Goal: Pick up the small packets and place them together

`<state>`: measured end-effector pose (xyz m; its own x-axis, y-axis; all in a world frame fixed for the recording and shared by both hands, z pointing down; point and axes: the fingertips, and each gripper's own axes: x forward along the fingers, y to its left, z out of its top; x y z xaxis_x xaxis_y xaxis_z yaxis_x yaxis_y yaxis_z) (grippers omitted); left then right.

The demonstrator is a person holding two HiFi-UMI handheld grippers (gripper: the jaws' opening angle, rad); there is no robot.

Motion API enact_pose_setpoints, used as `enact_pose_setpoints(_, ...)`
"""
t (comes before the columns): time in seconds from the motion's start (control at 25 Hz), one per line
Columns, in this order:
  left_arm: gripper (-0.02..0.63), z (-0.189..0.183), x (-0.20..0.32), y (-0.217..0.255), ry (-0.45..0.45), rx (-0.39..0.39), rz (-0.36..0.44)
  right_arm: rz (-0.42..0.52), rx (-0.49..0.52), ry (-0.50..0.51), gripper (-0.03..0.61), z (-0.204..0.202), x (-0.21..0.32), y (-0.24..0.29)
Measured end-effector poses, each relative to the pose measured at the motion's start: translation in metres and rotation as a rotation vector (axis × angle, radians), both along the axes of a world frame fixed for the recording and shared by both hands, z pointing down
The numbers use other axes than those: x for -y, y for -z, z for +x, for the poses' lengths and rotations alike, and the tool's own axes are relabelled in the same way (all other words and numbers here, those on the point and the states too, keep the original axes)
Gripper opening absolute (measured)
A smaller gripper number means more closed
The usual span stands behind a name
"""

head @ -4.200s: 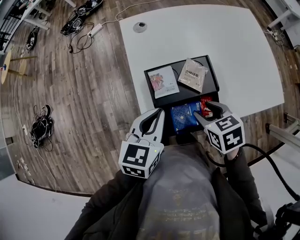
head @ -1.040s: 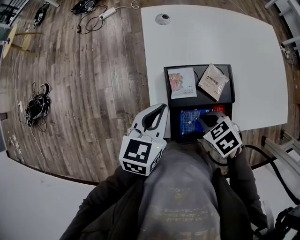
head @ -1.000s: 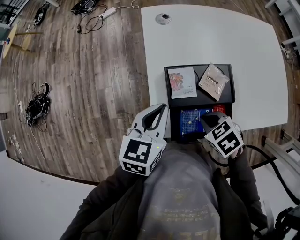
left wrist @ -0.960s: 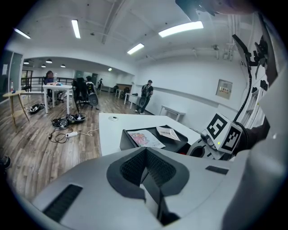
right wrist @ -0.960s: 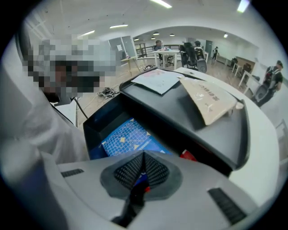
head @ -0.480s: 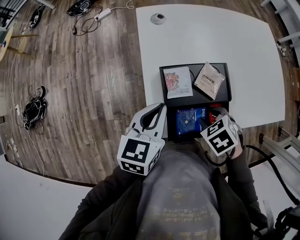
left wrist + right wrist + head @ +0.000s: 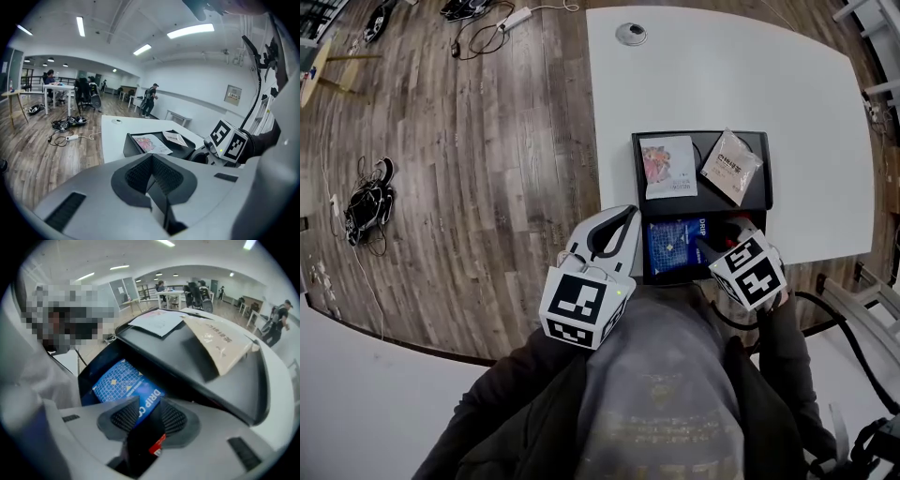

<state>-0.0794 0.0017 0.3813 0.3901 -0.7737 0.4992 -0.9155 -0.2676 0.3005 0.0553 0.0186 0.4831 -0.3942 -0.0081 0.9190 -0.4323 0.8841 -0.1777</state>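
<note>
A black two-part tray (image 7: 766, 199) sits at the table's near edge. Its far part holds a white packet with a pink print (image 7: 667, 167) and a beige packet (image 7: 731, 167). In the near part lie a blue packet (image 7: 673, 242) and a red packet (image 7: 735, 228). My right gripper (image 7: 720, 240) points down into the near part. Its jaws have just been opening and stand apart, with the blue packet's corner (image 7: 146, 401) and a bit of the red packet (image 7: 158, 442) showing in the gap. My left gripper (image 7: 628, 214) is shut on nothing, left of the tray over the floor.
The white table (image 7: 722, 75) has a round cable port (image 7: 630, 34) at its far left. Wooden floor lies to the left, with cables and a power strip (image 7: 511, 19) and a dark bundle (image 7: 367, 202). People stand and sit far off in the left gripper view.
My right gripper's jaws have gone from shut to open over the tray's near part. The left gripper has kept still. The two far packets lie as before.
</note>
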Motion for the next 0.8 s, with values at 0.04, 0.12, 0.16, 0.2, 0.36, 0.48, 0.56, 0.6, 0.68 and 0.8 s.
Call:
enact_pose_setpoints(0.04,0.003,-0.001,0.0,-0.001,0.001,-0.001,-0.002,0.005,0.011,-0.006,0.141,0.001,0.001,0.0)
enact_pose_setpoints(0.12,0.003,-0.002,0.001,-0.003,0.003,-0.002,-0.004,0.018,0.011,0.015,0.132,0.001,0.001,0.0)
enact_pose_setpoints(0.16,0.003,-0.002,0.001,-0.003,0.003,-0.002,-0.003,0.02,0.01,0.033,0.118,0.0,0.0,0.0)
enact_pose_setpoints(0.2,0.003,-0.002,0.001,-0.002,0.003,-0.003,-0.002,0.017,0.012,0.047,0.101,-0.001,-0.003,0.0)
enact_pose_setpoints(0.36,0.003,-0.004,0.002,-0.001,0.004,-0.001,-0.002,-0.023,0.042,0.052,0.002,-0.007,-0.014,-0.001)
enact_pose_setpoints(0.48,0.003,-0.007,0.001,0.001,0.01,0.002,-0.004,-0.046,0.061,0.058,0.002,-0.009,-0.019,0.004)
enact_pose_setpoints(0.56,0.003,-0.008,0.0,0.001,0.013,0.005,-0.005,-0.072,0.085,0.066,0.002,-0.009,-0.023,0.008)
enact_pose_setpoints(0.6,0.003,-0.008,-0.001,0.001,0.013,0.005,-0.006,-0.081,0.094,0.071,0.002,-0.009,-0.025,0.01)
enact_pose_setpoints(0.68,0.003,-0.007,-0.002,0.0,0.011,0.005,-0.007,-0.082,0.105,0.086,0.002,-0.009,-0.027,0.014)
enact_pose_setpoints(0.8,0.003,-0.006,-0.003,0.0,0.009,0.006,-0.003,-0.028,0.118,0.086,0.002,-0.013,-0.021,0.018)
